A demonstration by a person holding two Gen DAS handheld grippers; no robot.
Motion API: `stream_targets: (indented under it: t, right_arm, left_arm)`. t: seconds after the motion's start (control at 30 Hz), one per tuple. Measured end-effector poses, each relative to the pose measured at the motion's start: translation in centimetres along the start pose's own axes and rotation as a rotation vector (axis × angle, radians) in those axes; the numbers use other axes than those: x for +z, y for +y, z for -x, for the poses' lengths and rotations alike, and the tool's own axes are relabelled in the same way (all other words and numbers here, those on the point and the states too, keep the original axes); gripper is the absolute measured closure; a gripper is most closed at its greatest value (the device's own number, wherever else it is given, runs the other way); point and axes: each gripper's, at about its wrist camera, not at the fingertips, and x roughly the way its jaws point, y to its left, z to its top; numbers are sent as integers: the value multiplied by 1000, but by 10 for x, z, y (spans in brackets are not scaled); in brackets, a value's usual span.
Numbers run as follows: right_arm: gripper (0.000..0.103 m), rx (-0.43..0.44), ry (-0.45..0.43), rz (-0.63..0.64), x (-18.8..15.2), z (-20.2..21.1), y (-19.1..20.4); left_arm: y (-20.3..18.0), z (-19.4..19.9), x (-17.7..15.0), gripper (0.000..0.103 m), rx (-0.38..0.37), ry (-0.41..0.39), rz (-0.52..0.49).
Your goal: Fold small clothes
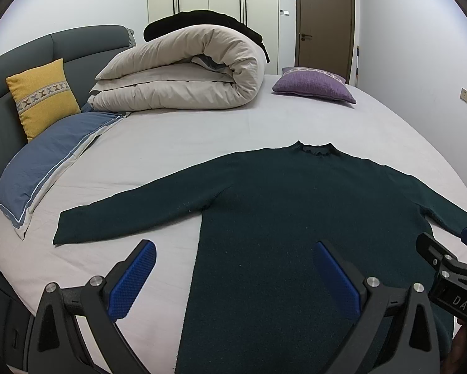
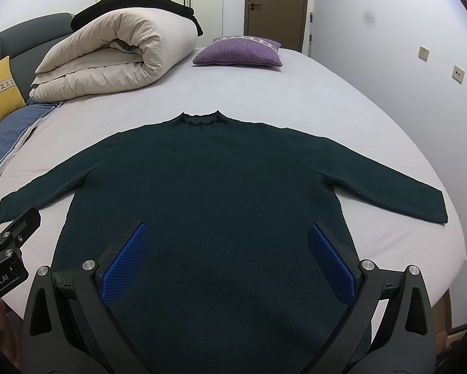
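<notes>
A dark green long-sleeved sweater (image 1: 280, 205) (image 2: 221, 180) lies flat on the bed, collar away from me, both sleeves spread out to the sides. My left gripper (image 1: 233, 255) hovers open over the sweater's lower left edge, its left finger above bare sheet and its right finger above the body. My right gripper (image 2: 227, 240) is open too, held above the lower middle of the body. Nothing sits between either pair of blue pads (image 2: 130, 258). Each gripper shows at the edge of the other's view.
The pale grey sheet (image 1: 177, 143) covers the bed. A rolled beige duvet (image 1: 183, 71) with a black garment on top lies at the back left. A purple cushion (image 1: 314, 85), a yellow cushion (image 1: 43, 96) and a blue pillow (image 1: 46, 168) are nearby. A wall runs along the right.
</notes>
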Motion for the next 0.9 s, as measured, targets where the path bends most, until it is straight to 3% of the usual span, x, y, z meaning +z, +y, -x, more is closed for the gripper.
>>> stream_targets:
  t: [0.9]
  right_arm:
    - [0, 5, 9, 5, -2, -1, 4]
  left_arm:
    - [4, -2, -4, 0, 1, 2, 5]
